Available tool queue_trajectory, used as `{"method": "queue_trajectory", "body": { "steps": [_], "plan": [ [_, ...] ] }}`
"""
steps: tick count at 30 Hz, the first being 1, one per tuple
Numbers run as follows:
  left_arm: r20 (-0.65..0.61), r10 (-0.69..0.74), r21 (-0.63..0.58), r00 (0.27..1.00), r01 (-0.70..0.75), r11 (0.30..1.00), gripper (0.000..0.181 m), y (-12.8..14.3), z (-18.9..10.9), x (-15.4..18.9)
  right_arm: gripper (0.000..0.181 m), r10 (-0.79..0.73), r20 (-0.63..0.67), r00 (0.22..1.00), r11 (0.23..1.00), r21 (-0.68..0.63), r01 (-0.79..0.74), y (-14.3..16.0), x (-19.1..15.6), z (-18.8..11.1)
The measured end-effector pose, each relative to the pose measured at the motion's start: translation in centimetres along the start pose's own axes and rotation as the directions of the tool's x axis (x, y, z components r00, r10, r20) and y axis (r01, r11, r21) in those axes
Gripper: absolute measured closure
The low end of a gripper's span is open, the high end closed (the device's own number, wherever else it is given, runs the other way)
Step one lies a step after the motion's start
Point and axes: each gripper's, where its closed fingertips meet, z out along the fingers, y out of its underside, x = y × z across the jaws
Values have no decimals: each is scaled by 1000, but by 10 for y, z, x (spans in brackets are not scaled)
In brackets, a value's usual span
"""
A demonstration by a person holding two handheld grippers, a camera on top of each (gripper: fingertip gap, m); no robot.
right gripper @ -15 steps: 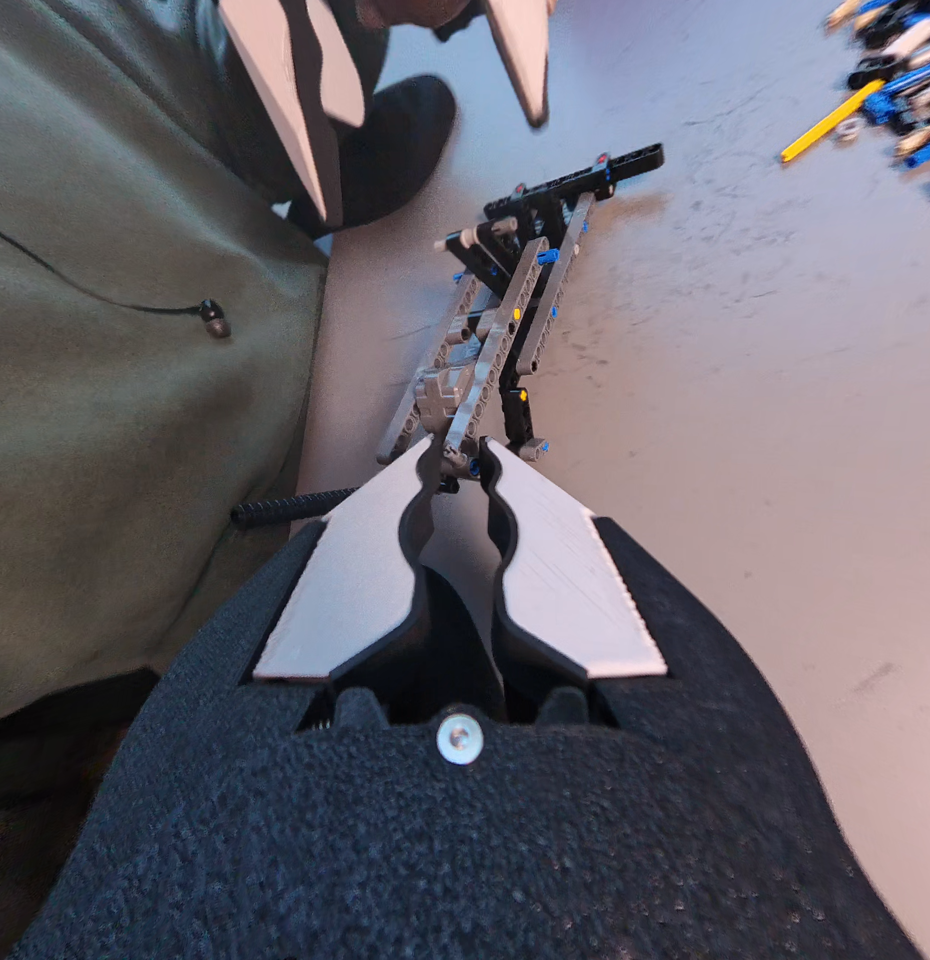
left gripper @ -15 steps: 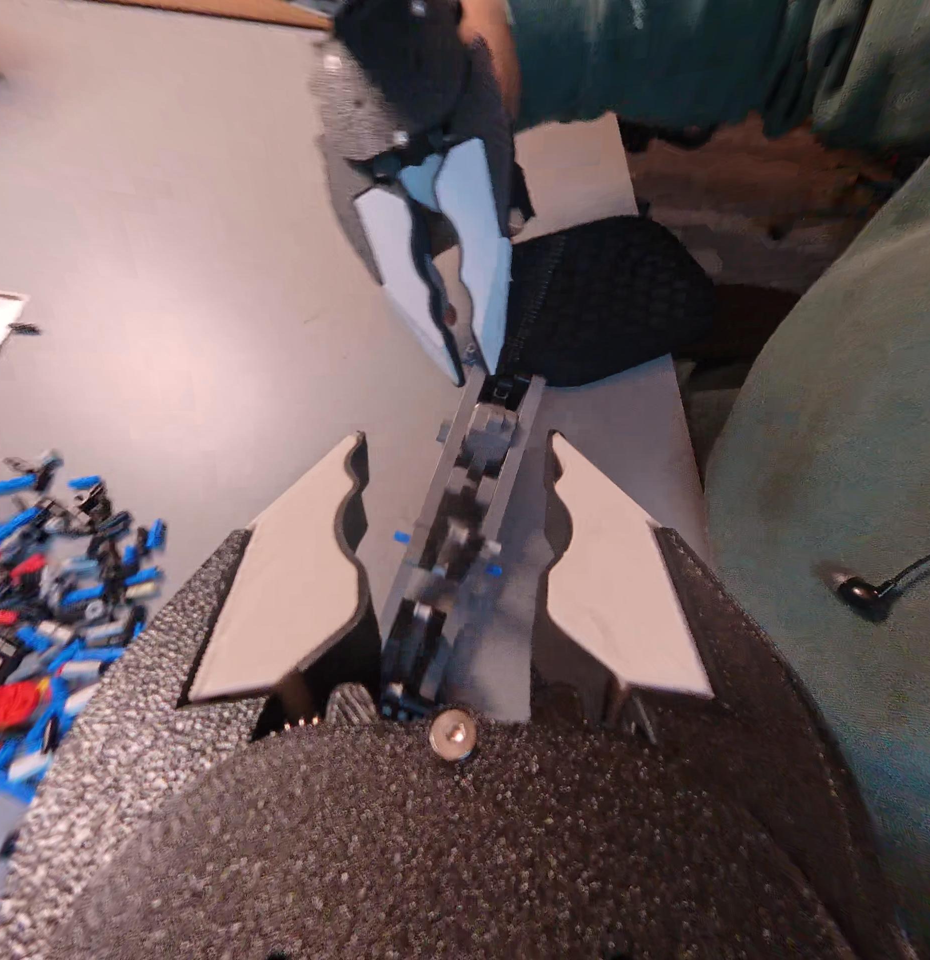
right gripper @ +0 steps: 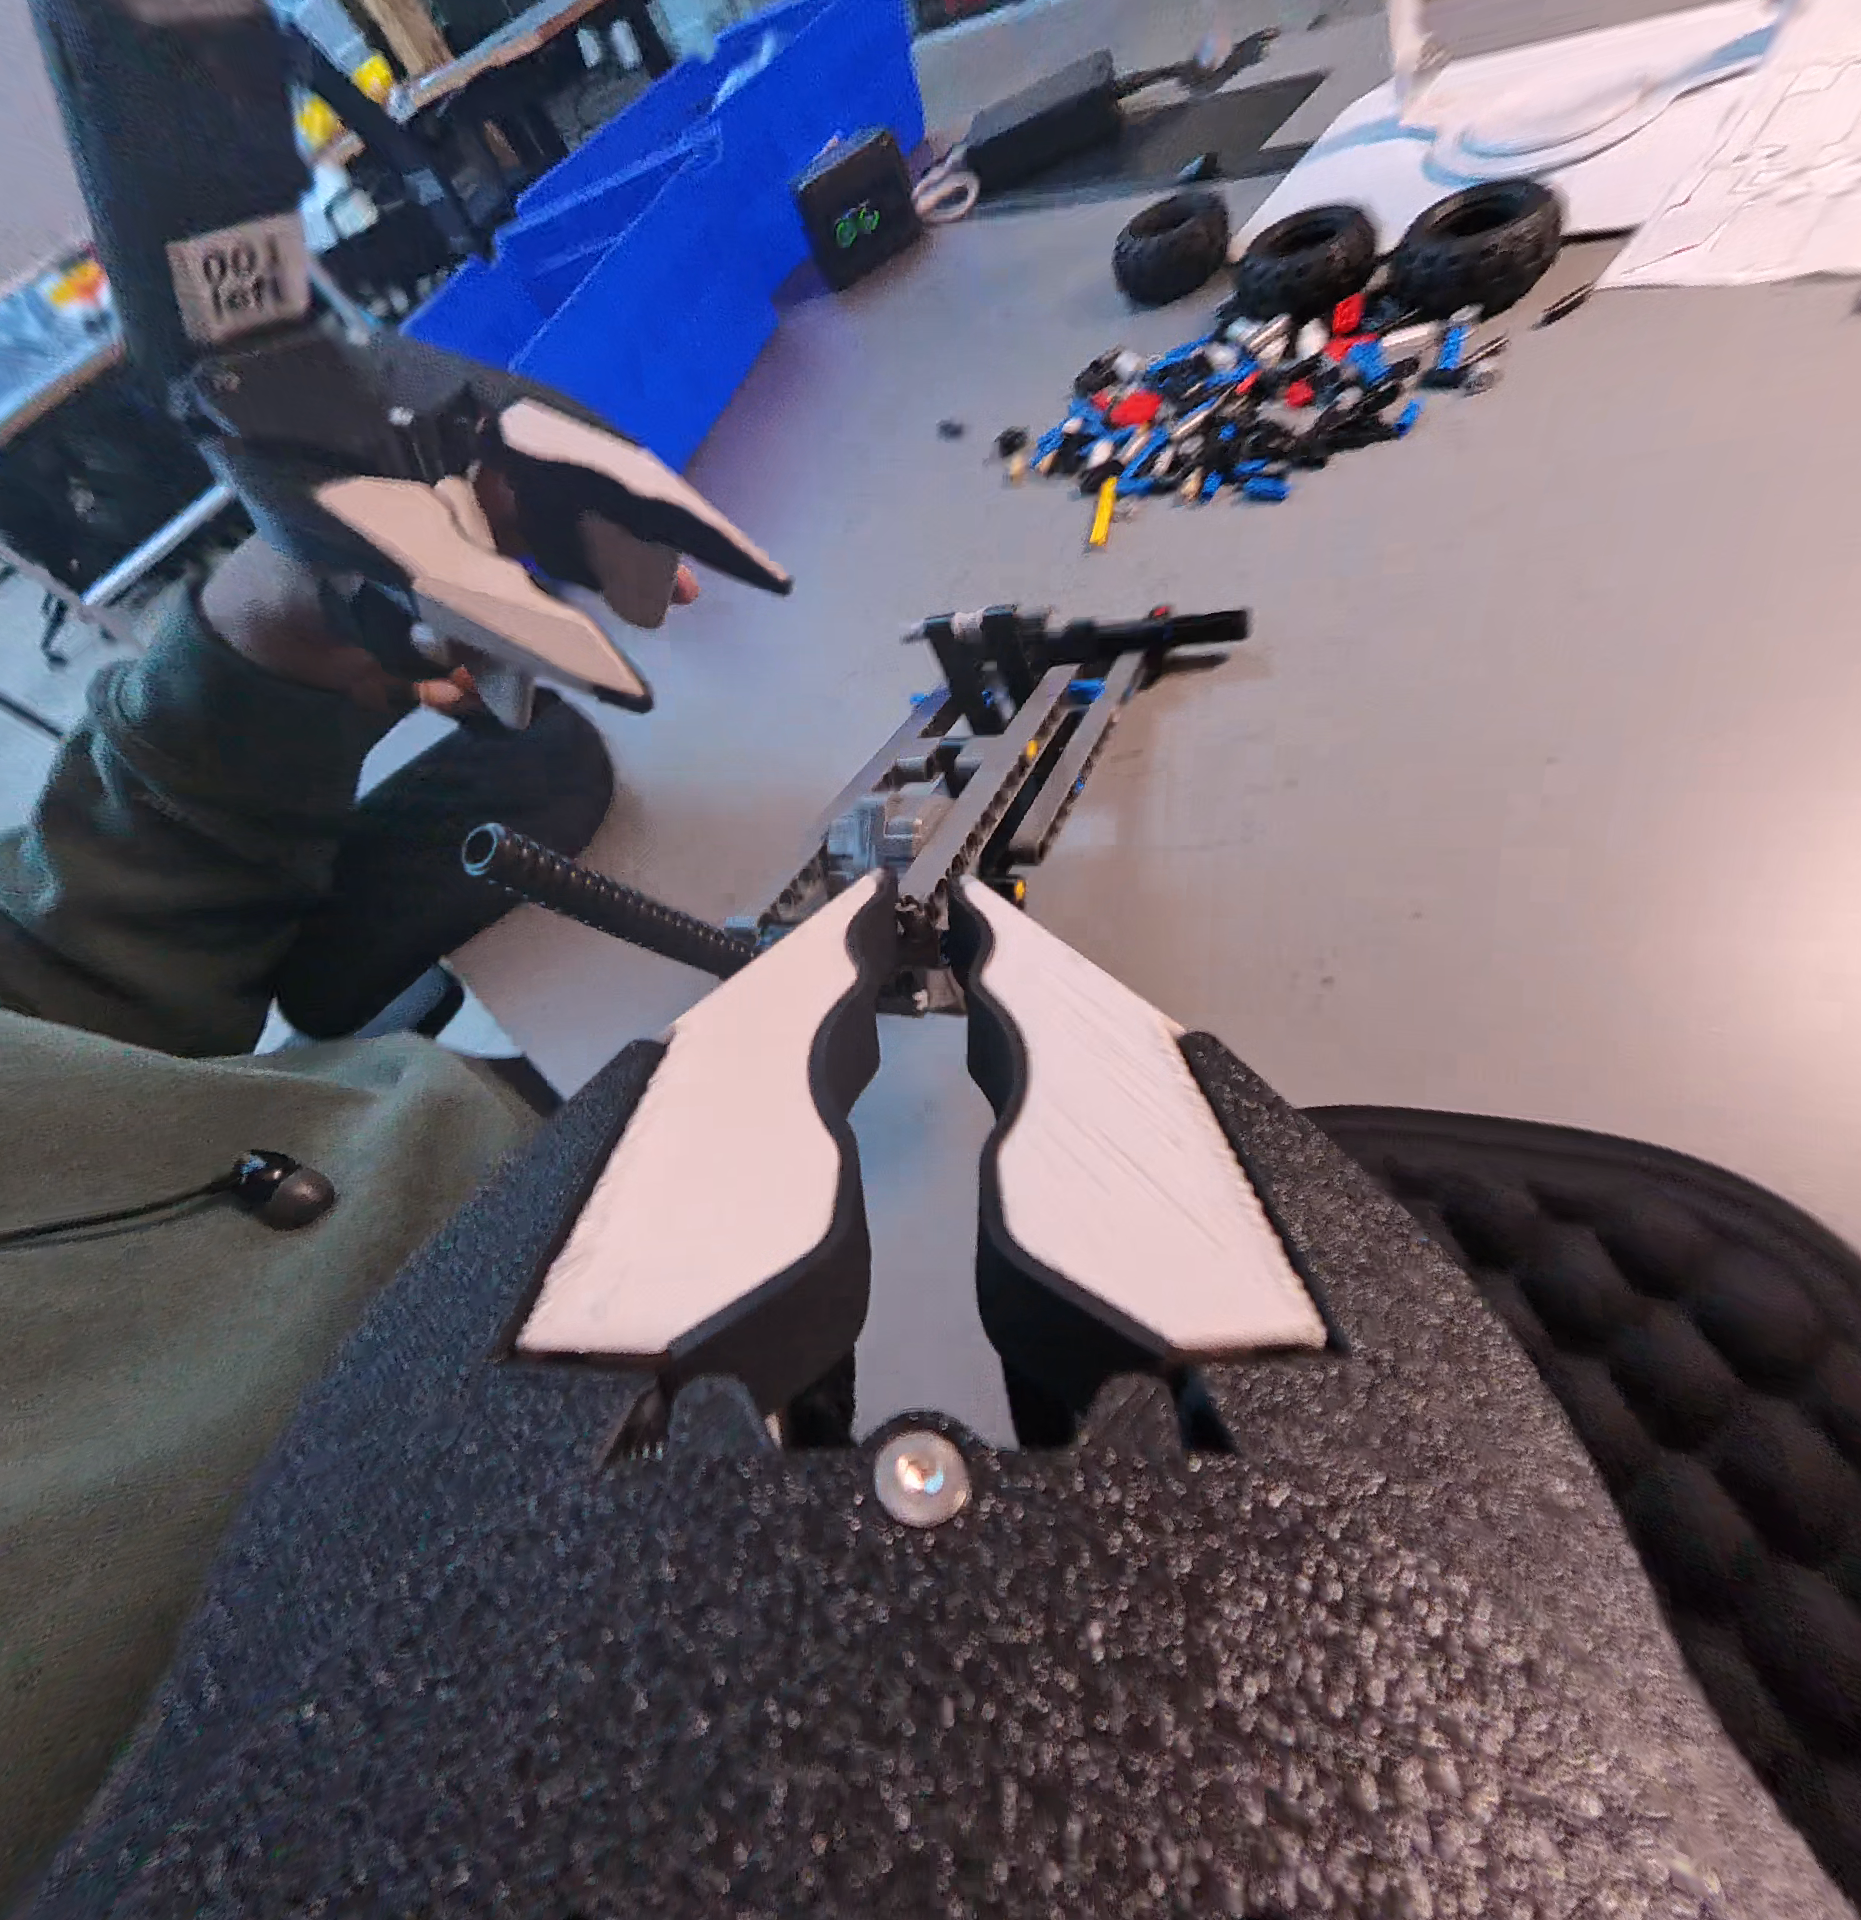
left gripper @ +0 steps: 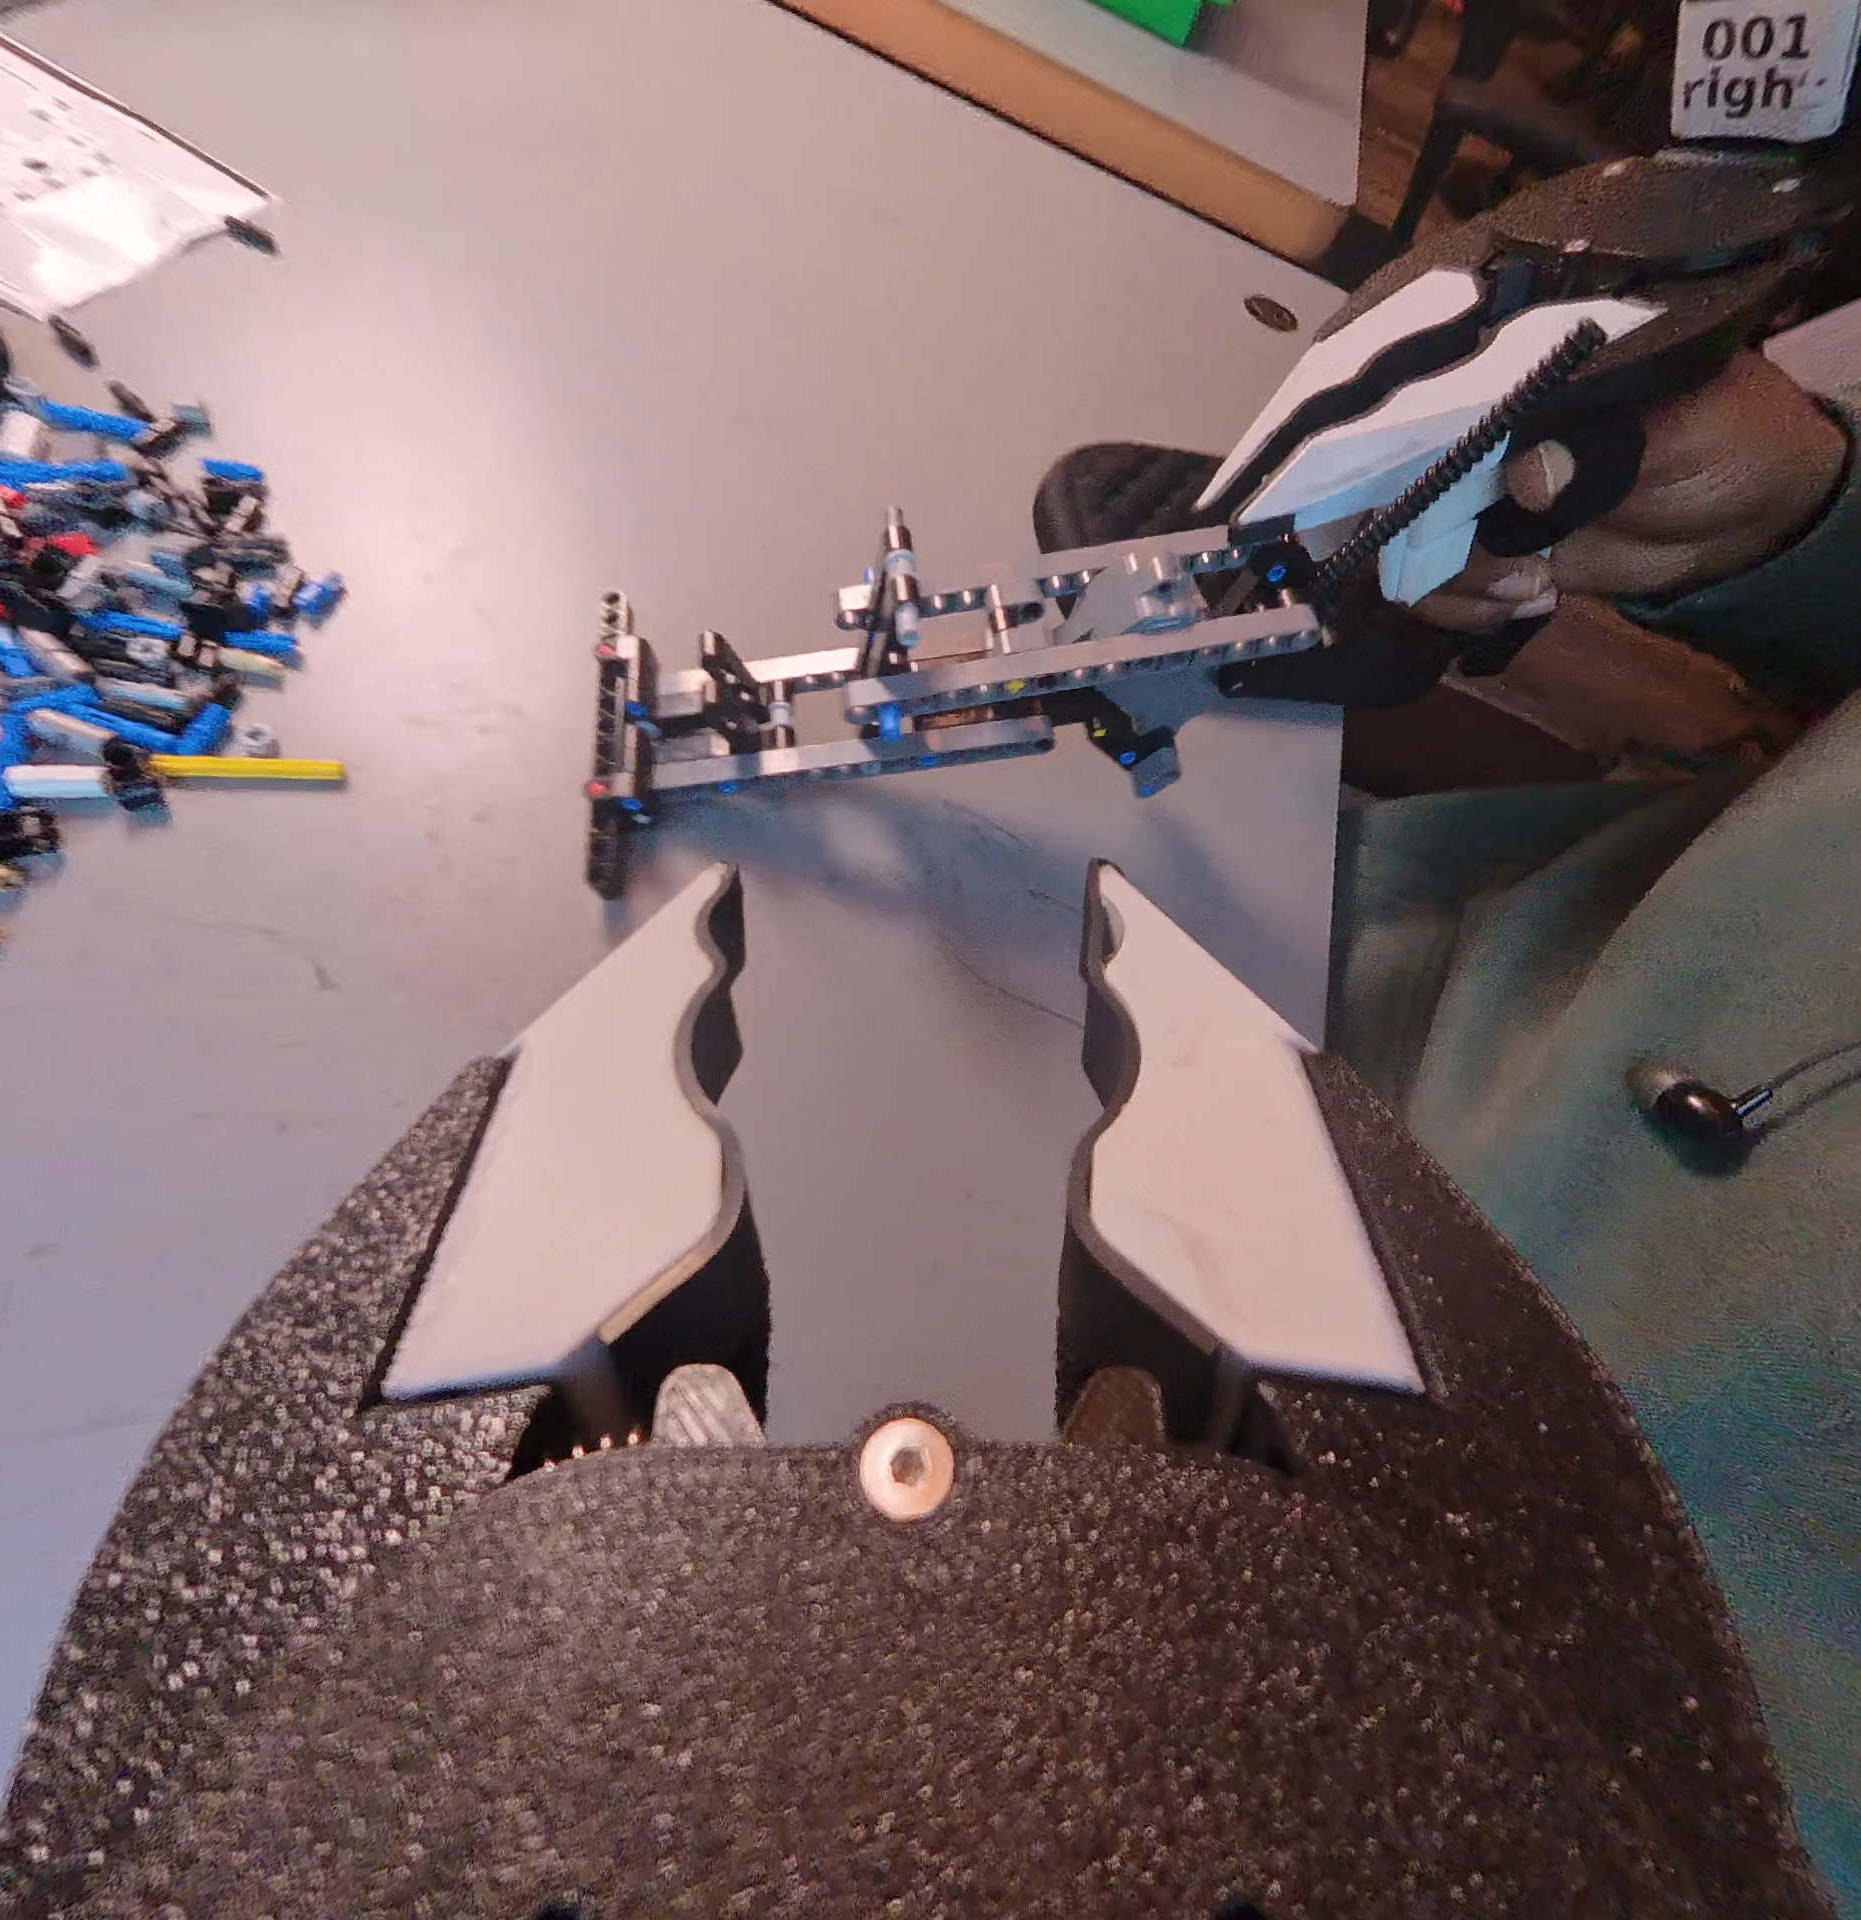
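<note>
- Two pale, wavy-edged fingers of the right hand-held gripper (right gripper: pixel 918 914) pinch a perforated grey beam frame (left gripper: pixel 905 686) at mid-frame.
- Left hand-held gripper (left gripper: pixel 913 883) gapes empty, lower centre.
- Loose plastic pieces (left gripper: pixel 95 644) litter the smooth grey surface (left gripper: pixel 593 312), left edge.

Loose brick pile (right gripper: pixel 1248 416), three tyres (right gripper: pixel 1331 244), blue bins (right gripper: pixel 677 260), papers (left gripper: pixel 64 197).

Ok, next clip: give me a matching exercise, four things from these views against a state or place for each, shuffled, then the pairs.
1. left hand-held gripper
2. right hand-held gripper
3. three black tyres
4. yellow rod

A. beside the pile of loose bricks, next to the papers
B. shut on the end of the grey beam frame
C. open, holding nothing
D. flat on the table at the pile's edge

Pairs: 1-C, 2-B, 3-A, 4-D
</note>
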Motion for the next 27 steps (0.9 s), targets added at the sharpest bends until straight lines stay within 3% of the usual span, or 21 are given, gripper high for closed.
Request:
{"method": "queue_trajectory", "body": {
  "steps": [4,6,10,14,15,17,18,20,23,27],
  "plan": [
    [-66,-14,-95,998,8,995,118,19,18,22,159,-77,242,967,989,-102,104,22,-54,20],
    [-71,-23,-113,997,15,994,118,23,19,27,150,-145,361,921,976,-99,193,15,-64,17],
    [-61,-36,-76,997,31,997,117,20,13,30,155,-445,399,802,862,-52,504,-15,-31,26],
    [-26,-49,-65,998,47,997,117,22,13,25,141,-553,458,696,725,-147,673,-20,-3,75],
    [-20,-49,-59,999,48,997,117,21,13,25,142,-529,498,687,710,-183,680,-14,-4,88],
    [-9,-46,-40,999,46,998,117,18,9,25,172,-520,551,653,673,-207,710,-1,-7,105],
    [-2,-44,-30,999,44,999,117,16,7,25,173,-538,549,640,667,-187,721,0,-11,110],
    [16,-43,-6,999,43,999,117,14,0,23,175,-581,407,704,695,-202,690,-13,-3,119],
    [23,-54,70,998,52,996,114,5,-9,18,175,-394,177,902,884,-197,425,-37,15,116],
    [65,-13,159,998,2,987,102,-10,-13,8,175,-323,-116,939,941,-144,306,-47,53,99]
  ]
}}
